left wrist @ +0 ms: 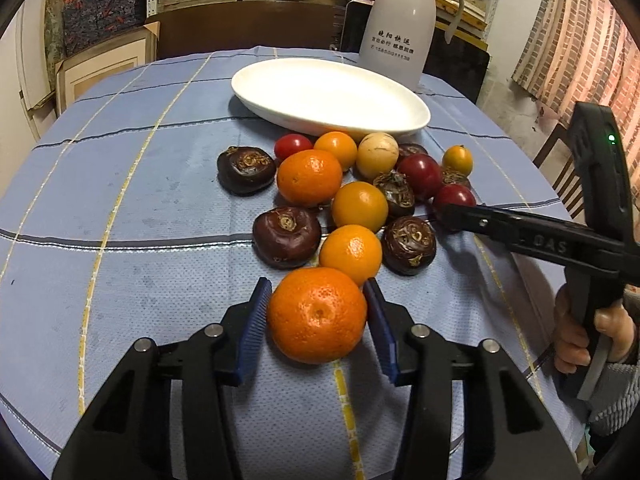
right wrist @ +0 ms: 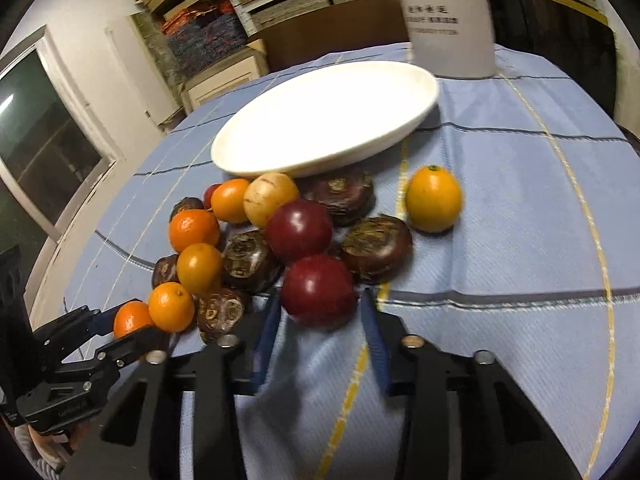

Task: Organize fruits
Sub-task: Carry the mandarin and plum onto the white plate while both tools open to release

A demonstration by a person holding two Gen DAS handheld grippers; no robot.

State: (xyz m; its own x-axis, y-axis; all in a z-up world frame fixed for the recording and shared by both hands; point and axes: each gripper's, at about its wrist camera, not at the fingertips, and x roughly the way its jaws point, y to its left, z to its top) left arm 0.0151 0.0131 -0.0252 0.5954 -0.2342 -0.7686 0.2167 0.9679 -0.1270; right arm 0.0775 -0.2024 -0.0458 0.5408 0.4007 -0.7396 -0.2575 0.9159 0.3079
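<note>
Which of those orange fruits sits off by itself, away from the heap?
The small yellow-orange one at the right of the pile, near the white plate. Bare cloth surrounds it in the right view; the other orange fruits touch neighbours.

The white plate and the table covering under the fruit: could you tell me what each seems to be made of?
The white plate looks like glazed ceramic, though melamine is possible: it is smooth, glossy and evenly white, with a thick rounded rim. The table covering looks like woven cloth with a matte finish: a fine dotted weave shows, with checked stripes, and it wrinkles near the right gripper.
</note>
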